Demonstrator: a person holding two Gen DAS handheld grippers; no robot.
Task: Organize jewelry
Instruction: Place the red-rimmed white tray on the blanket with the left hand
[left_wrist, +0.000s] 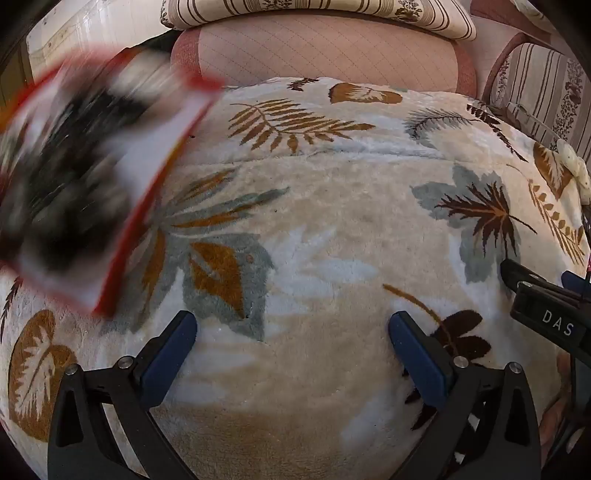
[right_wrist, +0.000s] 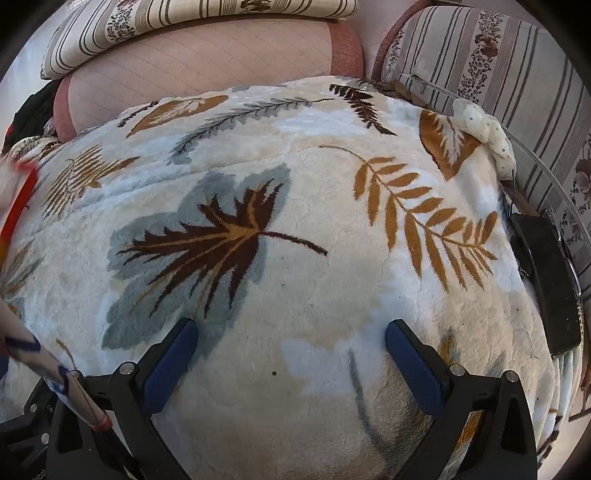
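A red-edged white box (left_wrist: 85, 177) with a dark, blurred inside is in motion at the upper left of the left wrist view, above the leaf-patterned blanket (left_wrist: 314, 229). Its contents are too blurred to tell. A sliver of its red edge (right_wrist: 18, 206) shows at the left edge of the right wrist view. My left gripper (left_wrist: 291, 328) is open and empty over the blanket. My right gripper (right_wrist: 291, 336) is open and empty; its body also shows at the right edge of the left wrist view (left_wrist: 546, 306). A white beaded piece (right_wrist: 484, 133) lies at the blanket's far right edge.
A pink quilted cushion (left_wrist: 325, 51) and striped pillows (right_wrist: 491, 66) stand behind the blanket. A black flat device (right_wrist: 550, 280) lies at the blanket's right edge. A patterned sleeve (right_wrist: 51, 373) crosses the lower left of the right wrist view.
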